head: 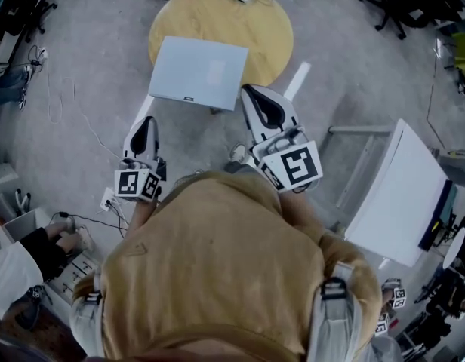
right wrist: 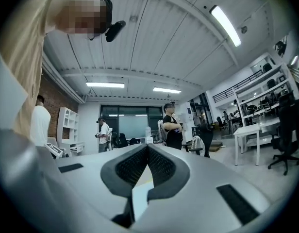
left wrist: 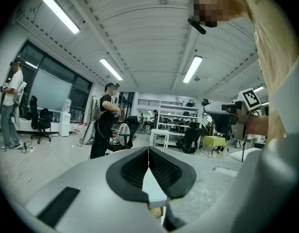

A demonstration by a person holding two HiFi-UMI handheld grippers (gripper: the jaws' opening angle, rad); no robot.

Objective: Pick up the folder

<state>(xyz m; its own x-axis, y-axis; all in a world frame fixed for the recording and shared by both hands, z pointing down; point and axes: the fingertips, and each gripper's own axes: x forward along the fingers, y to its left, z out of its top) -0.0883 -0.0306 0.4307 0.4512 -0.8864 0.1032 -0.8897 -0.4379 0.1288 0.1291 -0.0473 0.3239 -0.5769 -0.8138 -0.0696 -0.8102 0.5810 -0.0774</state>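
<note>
Over the round wooden bench (head: 257,29), the folder (head: 196,70) hangs flat in the air, pinched from the near side by both tongs! The left tongs (head: 147,121) are clamped tight by its near left corner and the right tongs (head: 249,93) tight on its near right corner. In each gripper view a thin pale sheet sits edge-on between the closed pads. One grip per corner: I'd say that's to stop a wide, floppy cover from sagging or swinging open. Both tongs reach out roughly level, so the folder rides face-up like a tray. Its long axis runs side to side across the person, skewed slightly with the right end a little nearer. One long edge faces the person, and the other points out over the bench.
</note>
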